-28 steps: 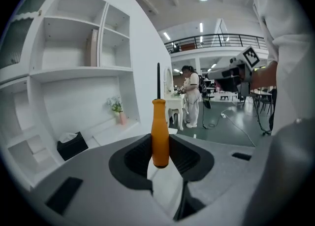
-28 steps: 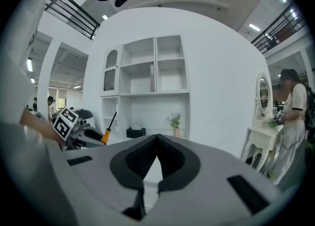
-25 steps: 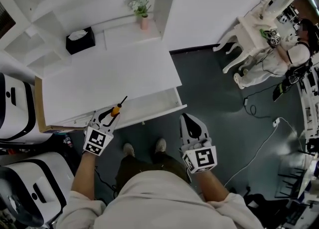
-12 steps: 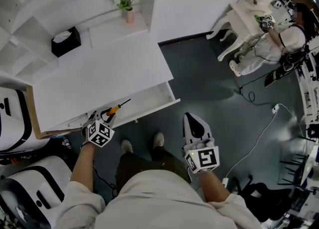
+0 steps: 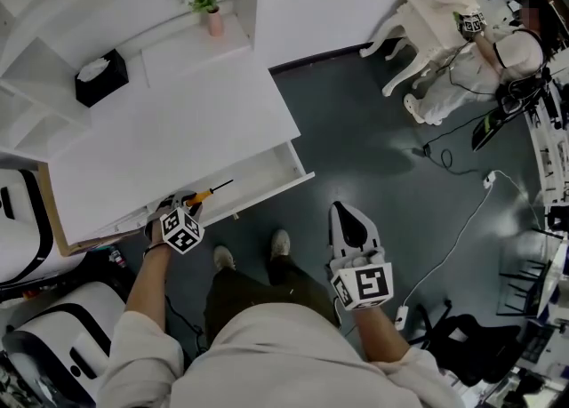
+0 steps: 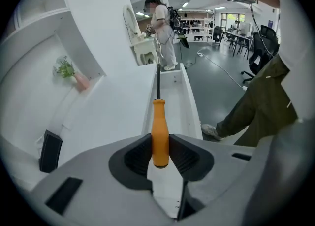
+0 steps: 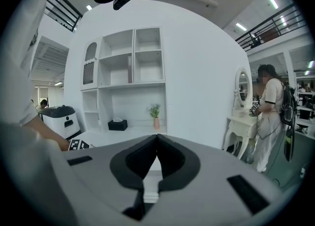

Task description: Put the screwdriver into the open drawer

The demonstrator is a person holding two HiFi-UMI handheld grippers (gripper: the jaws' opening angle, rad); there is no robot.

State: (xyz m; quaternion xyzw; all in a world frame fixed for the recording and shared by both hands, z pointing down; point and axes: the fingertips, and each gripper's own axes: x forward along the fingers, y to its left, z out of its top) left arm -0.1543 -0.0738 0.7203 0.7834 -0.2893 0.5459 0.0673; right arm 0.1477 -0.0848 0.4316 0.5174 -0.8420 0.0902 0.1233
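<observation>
While the dark floor (image 5: 373, 131) takes most of the head view, the white desk (image 5: 169, 144) w/ its shelf unit fills the upper left. The open drawer (image 5: 267, 169) sticks out from the desk's front edge toward the person, its inside white & bare where it shows. The right gripper (image 5: 343, 212) hangs over the floor, right of the person's shoes & well apart from the drawer. In the right gripper view (image 7: 157, 139) its jaws meet at the tips, nothing btwn them. The left gripper (image 5: 185, 204) sits at the drawer's left end. In the left gripper view (image 6: 160, 144) its jaws are parted only as wide as the handle they clamp. A black tissue box (image 5: 100, 77) sits on a shelf ledge at the desk's back, a small plant (image 5: 204, 2) in a pink pot further right. The screwdriver (image 6: 159, 116) is held by the butt of its orange handle, its dark shaft pointing along the drawer's length over the inside. Can't tell if the tip touches the drawer.
</observation>
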